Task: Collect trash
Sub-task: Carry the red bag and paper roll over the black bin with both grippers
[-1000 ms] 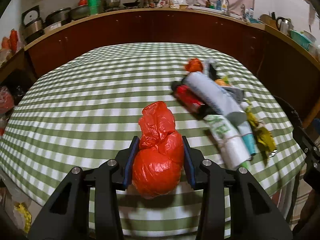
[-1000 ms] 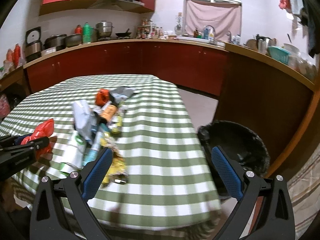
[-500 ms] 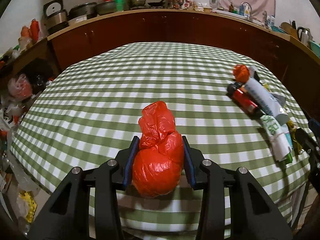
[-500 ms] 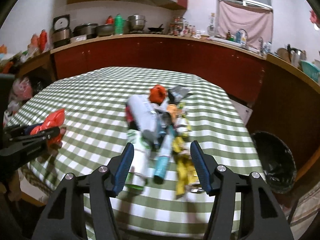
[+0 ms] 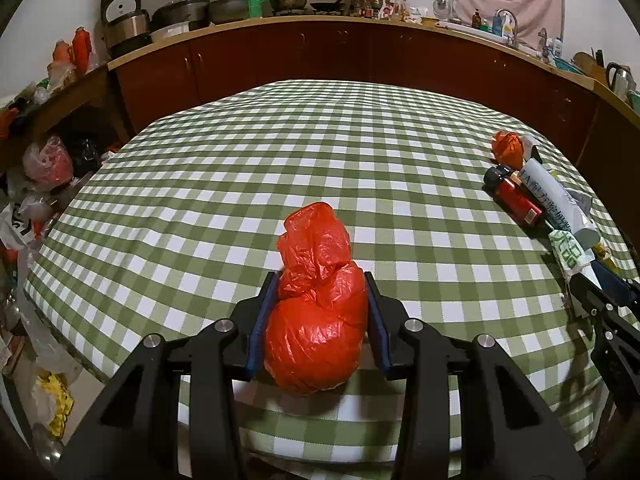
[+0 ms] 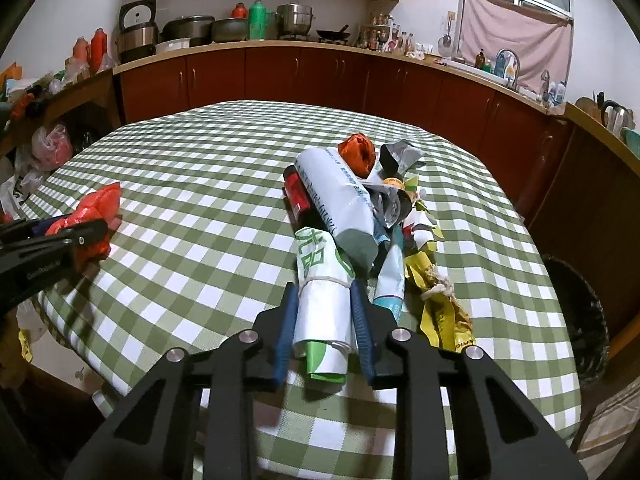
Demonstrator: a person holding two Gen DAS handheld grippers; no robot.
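At the left, the left gripper [image 5: 318,312] holds a red bag [image 5: 316,316], its blue pads pressed on both sides of the fat lower half. The bag's long axis runs forward along the fingers, with the knotted neck pointing away from the camera over the checked tablecloth [image 5: 280,160], near the table's near edge. The right wrist view shows that gripper from the side at its left border, with the bag's neck sticking out toward the table's middle.

To the right lies the trash pile [image 6: 360,216], a strip running from the near edge toward the far counter. The right gripper [image 6: 324,328] has just been closing, and its pads now sit against a white-and-green roll [image 6: 320,300] at the pile's near end. The roll's long axis lies along the fingers, its printed end pointing away. Whether it is lifted off the cloth is hard to tell.

Only the right wrist view shows the black bin [image 6: 576,312] beside the table's right edge. In the left wrist view the roll is mostly hidden behind the right gripper's fingers.
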